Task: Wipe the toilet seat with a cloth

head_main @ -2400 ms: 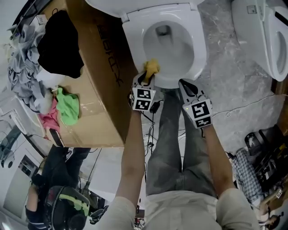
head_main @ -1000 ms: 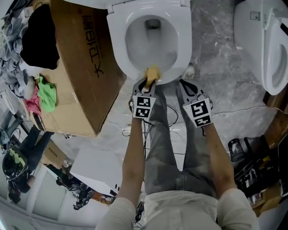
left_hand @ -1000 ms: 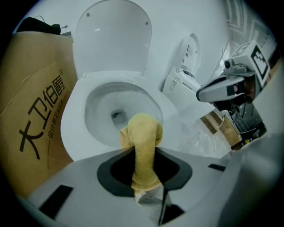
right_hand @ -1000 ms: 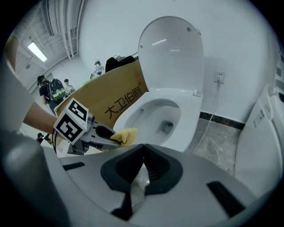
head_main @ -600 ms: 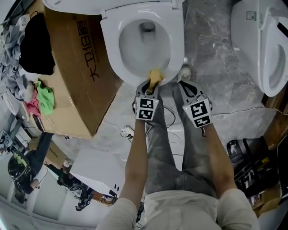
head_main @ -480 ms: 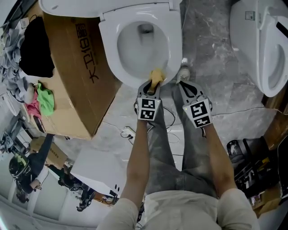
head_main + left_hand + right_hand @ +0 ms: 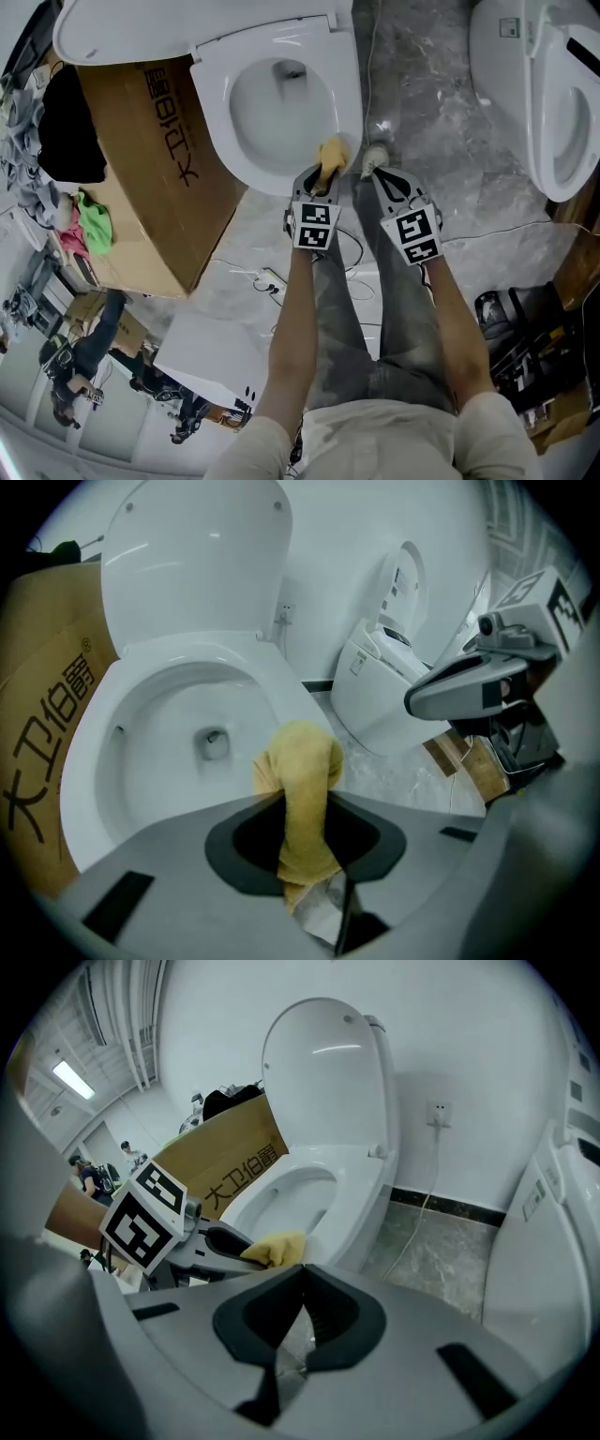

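A white toilet with its lid up fills the top of the head view; its seat (image 7: 211, 98) rings the bowl. My left gripper (image 7: 322, 178) is shut on a yellow cloth (image 7: 332, 153), which rests against the seat's front right rim. In the left gripper view the cloth (image 7: 300, 789) bulges out from between the jaws over the seat (image 7: 281, 691). My right gripper (image 7: 380, 172) hangs just right of the left one, beside the bowl, shut and empty. The right gripper view shows the cloth (image 7: 274, 1248) and the seat (image 7: 352, 1171).
A large cardboard box (image 7: 150, 178) with clothes on top stands against the toilet's left side. A second white toilet (image 7: 539, 94) stands at the right. Cables (image 7: 272, 277) lie on the marble floor by the person's legs. Bags (image 7: 525, 328) sit at lower right.
The left gripper has carried the cloth rightward along the seat's front rim, from front left to front right. The right gripper has stayed shut beside it.
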`<action>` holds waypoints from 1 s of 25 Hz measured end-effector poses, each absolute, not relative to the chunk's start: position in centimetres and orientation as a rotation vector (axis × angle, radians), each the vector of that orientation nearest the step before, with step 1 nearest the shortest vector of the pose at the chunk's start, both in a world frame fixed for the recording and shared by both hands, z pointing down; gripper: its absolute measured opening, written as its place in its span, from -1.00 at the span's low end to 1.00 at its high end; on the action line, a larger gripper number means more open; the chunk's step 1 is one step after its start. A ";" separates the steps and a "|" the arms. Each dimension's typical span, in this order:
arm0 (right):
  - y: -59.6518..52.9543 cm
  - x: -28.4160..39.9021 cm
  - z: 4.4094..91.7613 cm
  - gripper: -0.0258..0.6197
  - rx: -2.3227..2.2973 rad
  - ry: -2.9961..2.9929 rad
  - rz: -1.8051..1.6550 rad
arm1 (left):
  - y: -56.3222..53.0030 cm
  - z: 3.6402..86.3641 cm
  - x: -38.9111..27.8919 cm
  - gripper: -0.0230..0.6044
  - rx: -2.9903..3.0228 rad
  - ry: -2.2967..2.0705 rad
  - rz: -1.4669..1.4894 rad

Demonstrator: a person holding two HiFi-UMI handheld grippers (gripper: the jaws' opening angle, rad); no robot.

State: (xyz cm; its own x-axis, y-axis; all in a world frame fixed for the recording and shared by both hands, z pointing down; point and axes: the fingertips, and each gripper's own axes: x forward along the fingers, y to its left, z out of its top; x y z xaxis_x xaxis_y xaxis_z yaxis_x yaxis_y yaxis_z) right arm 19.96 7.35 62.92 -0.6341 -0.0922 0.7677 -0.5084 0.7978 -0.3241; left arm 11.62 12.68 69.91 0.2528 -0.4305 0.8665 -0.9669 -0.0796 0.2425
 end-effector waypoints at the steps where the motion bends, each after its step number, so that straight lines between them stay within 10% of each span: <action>1: 7.1 20.2 63.0 -0.90 0.449 -2.193 0.680 | 12.3 70.0 11.9 -0.55 1.666 -1.306 0.787; 25: 3.8 19.5 63.7 -0.90 0.760 -2.092 0.775 | 5.1 70.1 13.0 -0.53 1.971 -0.983 1.014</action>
State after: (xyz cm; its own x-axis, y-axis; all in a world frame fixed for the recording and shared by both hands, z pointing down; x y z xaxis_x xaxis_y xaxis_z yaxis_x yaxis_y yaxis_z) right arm 19.49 3.82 63.70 -0.5304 -0.2563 0.8081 -0.7208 0.6381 -0.2707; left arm 12.99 5.08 70.12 0.4051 -0.3029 0.8626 -0.8527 -0.4654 0.2371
